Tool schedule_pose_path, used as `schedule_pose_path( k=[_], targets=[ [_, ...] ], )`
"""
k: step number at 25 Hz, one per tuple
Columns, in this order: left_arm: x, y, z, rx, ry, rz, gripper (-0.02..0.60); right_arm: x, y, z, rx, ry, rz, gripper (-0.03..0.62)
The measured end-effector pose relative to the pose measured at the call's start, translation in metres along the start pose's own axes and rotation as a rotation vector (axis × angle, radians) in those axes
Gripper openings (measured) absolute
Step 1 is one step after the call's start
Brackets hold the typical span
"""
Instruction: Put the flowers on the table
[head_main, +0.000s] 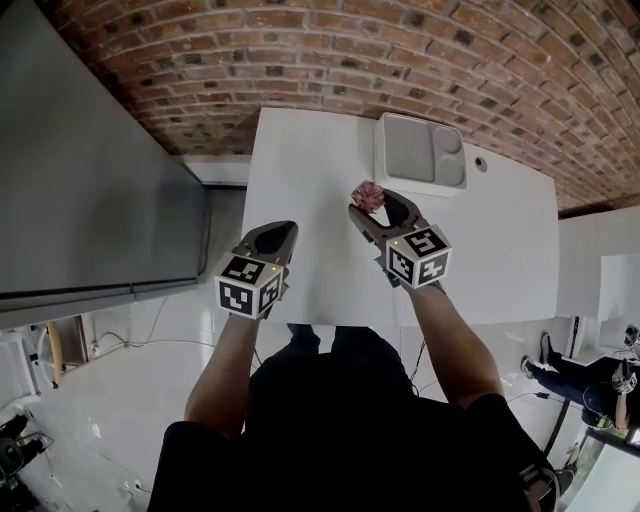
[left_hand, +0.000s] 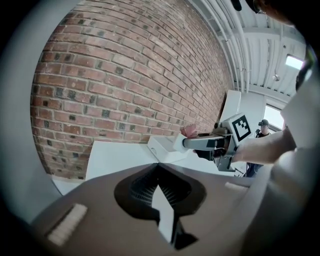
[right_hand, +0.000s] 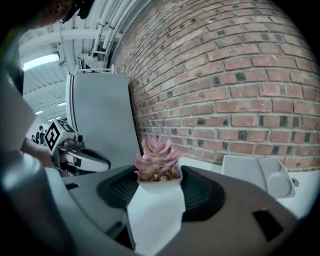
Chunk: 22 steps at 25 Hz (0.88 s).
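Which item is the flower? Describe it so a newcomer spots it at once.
Find the white table against the brick wall, then the right tool over it. Between its jaws sits a small white pot with a pink succulent rosette: the only pink thing, while the nearby tray is plain white and the left tool is empty.

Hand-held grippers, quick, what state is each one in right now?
Left hand-held gripper: closed, nothing between its jaws.
Right hand-held gripper: closed on the pot of pink flowers.

The left tongs (head_main: 283, 232) and right tongs (head_main: 372, 207) are grey-brown tapered shells carrying white cubes (head_main: 249, 284) with black square markers. The person wears a black short-sleeved top (head_main: 340, 420).
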<state>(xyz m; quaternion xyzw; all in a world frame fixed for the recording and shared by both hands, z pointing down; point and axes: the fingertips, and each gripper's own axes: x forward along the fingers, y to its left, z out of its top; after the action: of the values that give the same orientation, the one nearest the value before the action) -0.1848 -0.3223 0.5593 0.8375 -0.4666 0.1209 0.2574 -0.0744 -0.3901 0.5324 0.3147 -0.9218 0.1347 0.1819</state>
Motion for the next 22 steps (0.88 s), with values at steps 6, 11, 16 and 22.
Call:
schedule_pose_path(
  k=[6,11,16,22],
  targets=[
    [0.017,0.000,-0.004,-0.052,0.013,0.029,0.009,0.021,-0.019,-0.026,0.029,0.053,-0.001,0.248],
    [0.030,-0.003,-0.007,-0.076,0.023,0.050,0.009,0.035,-0.032,-0.046,0.007,0.105,0.017,0.247],
    [0.037,0.003,-0.008,-0.096,0.029,0.091,0.009,0.052,-0.036,-0.066,-0.081,0.165,0.067,0.247],
    [0.041,0.002,-0.017,-0.121,0.044,0.116,0.009,0.070,-0.043,-0.087,-0.148,0.211,0.083,0.248]
  ],
)
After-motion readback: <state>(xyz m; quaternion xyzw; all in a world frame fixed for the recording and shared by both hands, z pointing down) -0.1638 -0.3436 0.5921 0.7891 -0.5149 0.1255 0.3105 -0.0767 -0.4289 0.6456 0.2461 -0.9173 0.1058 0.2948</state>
